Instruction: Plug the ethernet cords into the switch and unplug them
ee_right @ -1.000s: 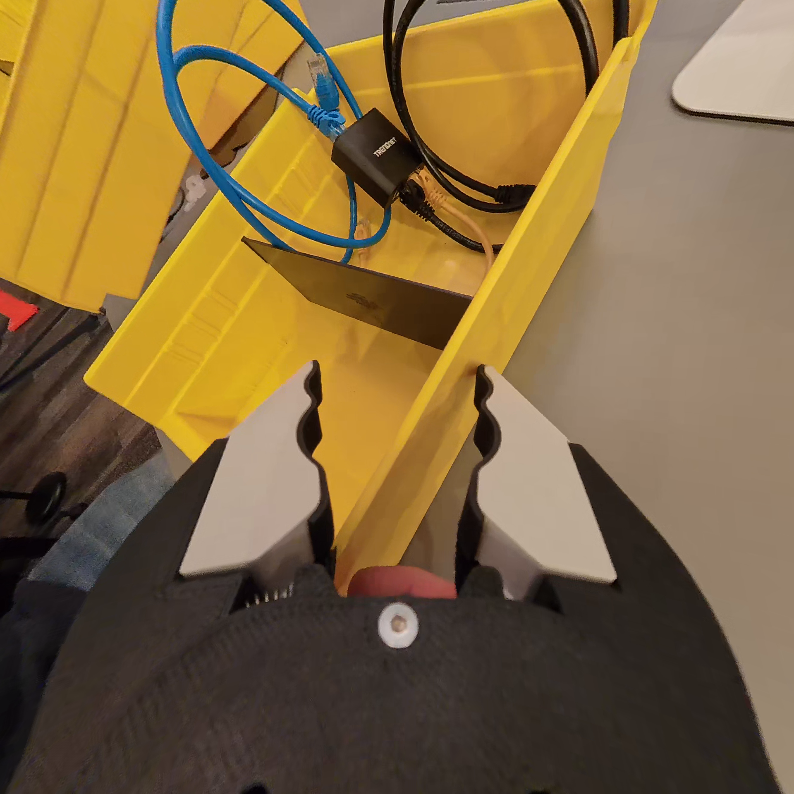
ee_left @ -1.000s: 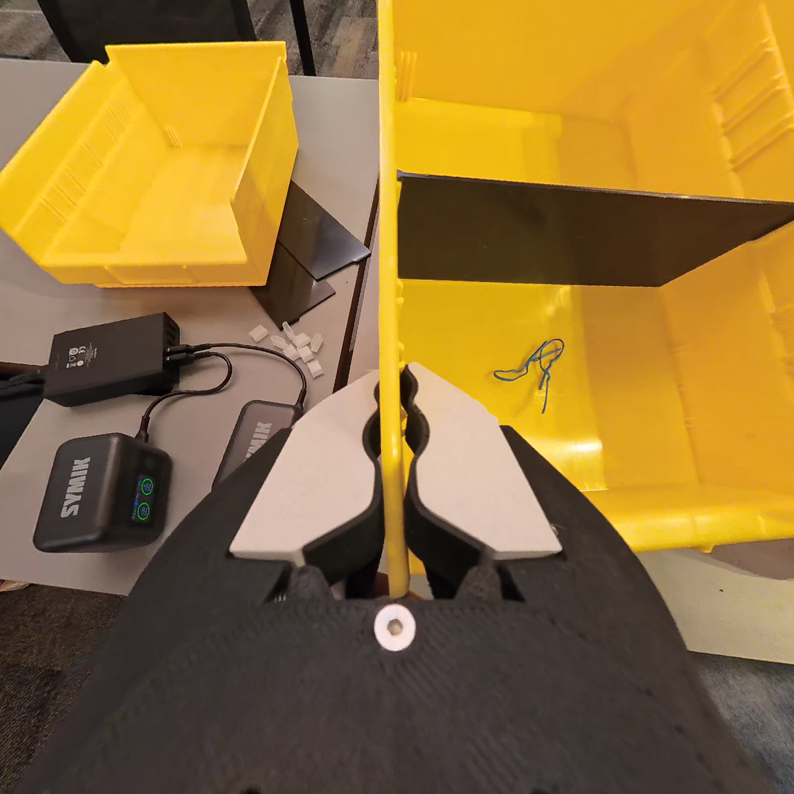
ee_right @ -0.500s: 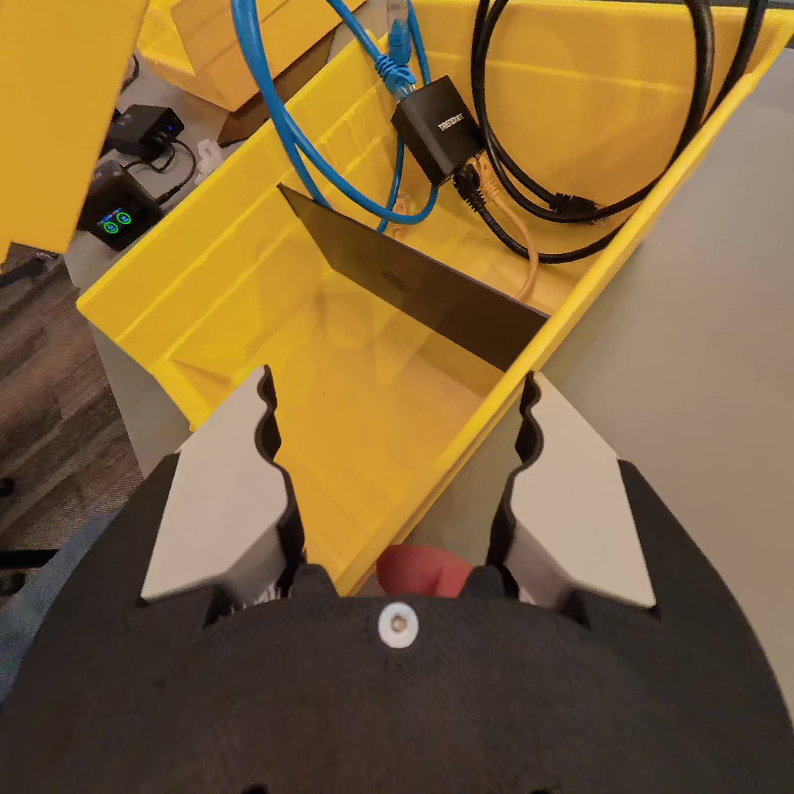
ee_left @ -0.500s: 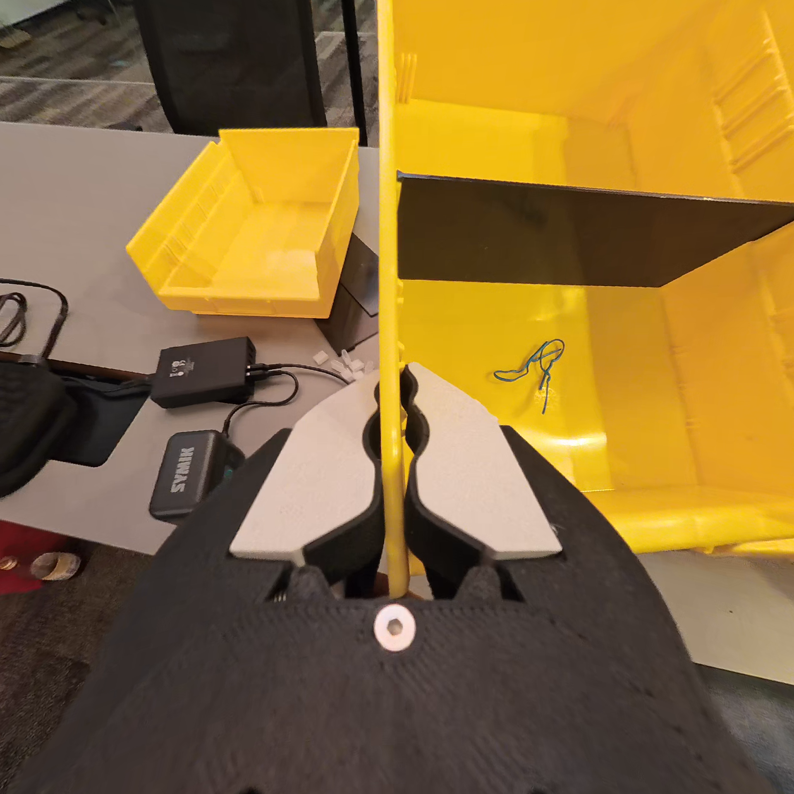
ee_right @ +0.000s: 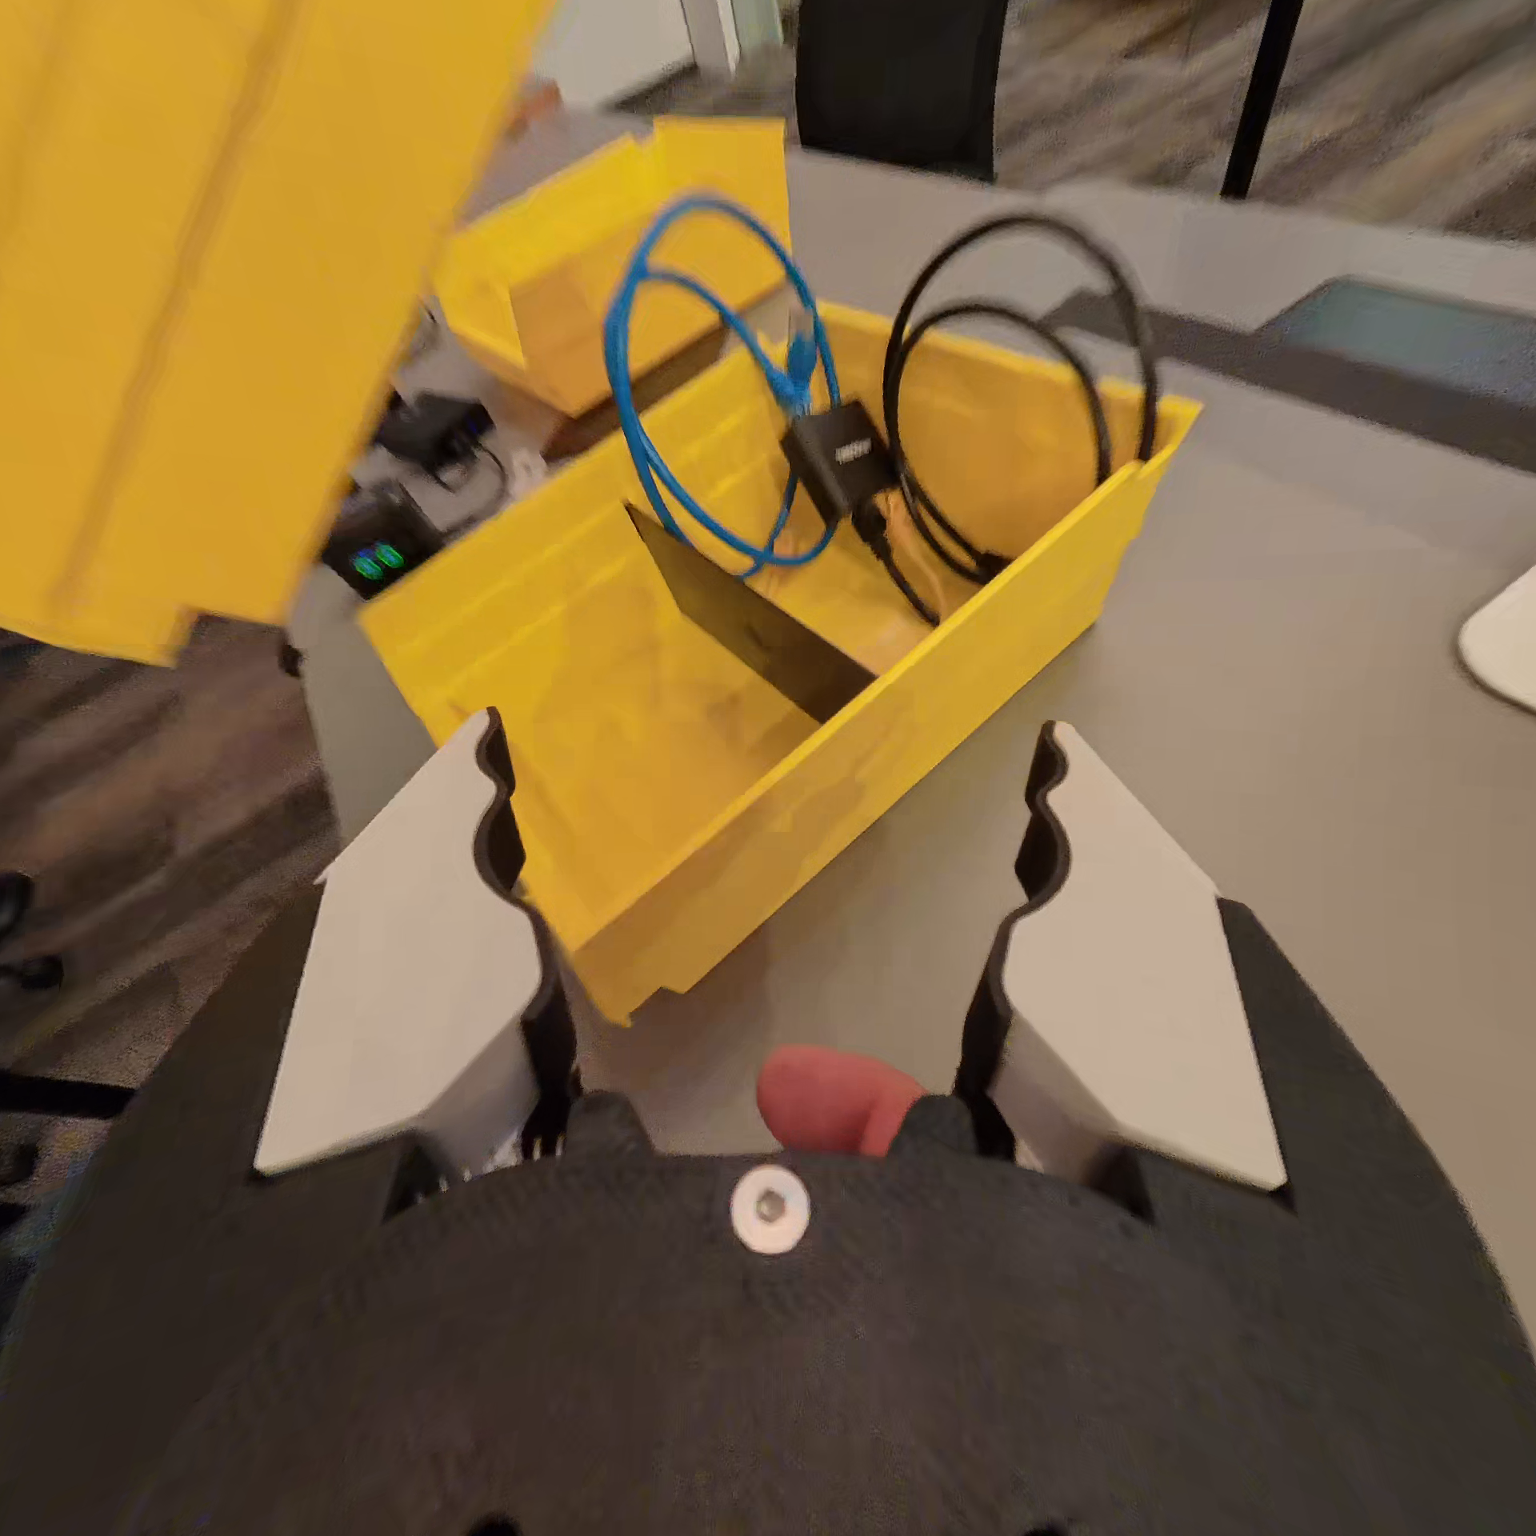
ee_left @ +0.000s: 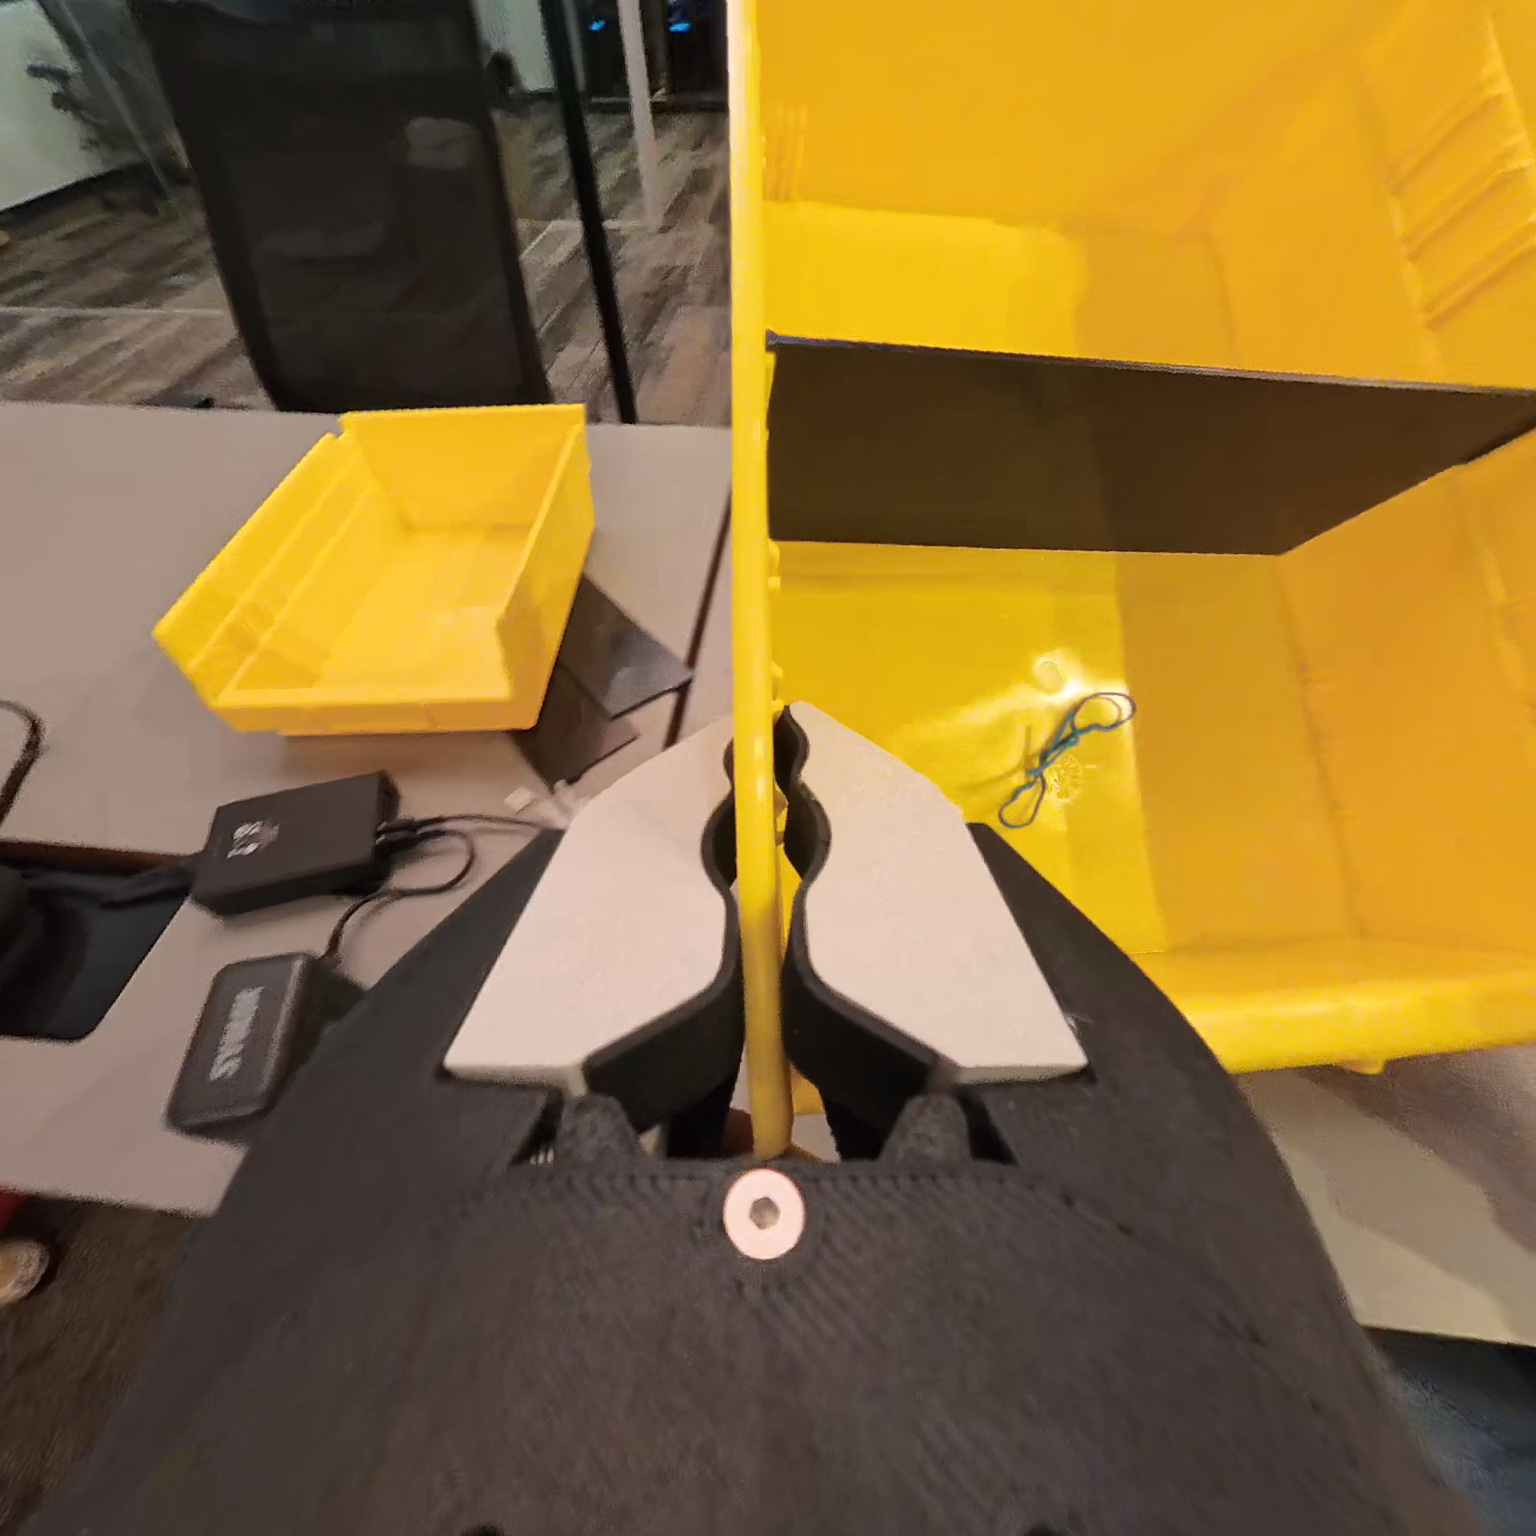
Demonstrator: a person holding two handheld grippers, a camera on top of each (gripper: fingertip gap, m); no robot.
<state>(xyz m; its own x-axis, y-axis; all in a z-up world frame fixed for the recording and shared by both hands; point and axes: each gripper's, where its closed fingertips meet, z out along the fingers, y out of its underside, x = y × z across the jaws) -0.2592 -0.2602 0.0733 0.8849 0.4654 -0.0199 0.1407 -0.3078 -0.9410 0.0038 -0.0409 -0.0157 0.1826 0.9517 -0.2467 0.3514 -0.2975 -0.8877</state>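
Note:
My left gripper (ee_left: 760,723) is shut on the side wall of an empty yellow bin (ee_left: 1247,831) and holds it up off the table. That bin has a black divider (ee_left: 1122,449) and a small blue twist tie (ee_left: 1064,756) inside. It also shows at the upper left of the right wrist view (ee_right: 208,291). My right gripper (ee_right: 771,721) is open and empty, above the near corner of a second yellow bin (ee_right: 956,665) on the table. Behind its black divider (ee_right: 748,632) lie the black switch (ee_right: 839,453), a coiled blue ethernet cord (ee_right: 657,465) and black cords (ee_right: 1080,332).
A smaller yellow bin (ee_left: 391,582) sits on the grey table, with flat black divider plates (ee_left: 615,657) beside it. A black charger (ee_left: 291,839) and a battery pack (ee_left: 241,1039) lie near the table edge. A black chair (ee_left: 357,208) stands behind. A white object (ee_right: 1504,640) lies at the right. About 35 cm separates my left fingertips from my right. From the right gripper's tips to the white object (ee_right: 1504,640) is close to 25 cm.
My right gripper has drawn back from the bin's side wall and opened wider. My left gripper has carried its held bin higher, so the table items look smaller.

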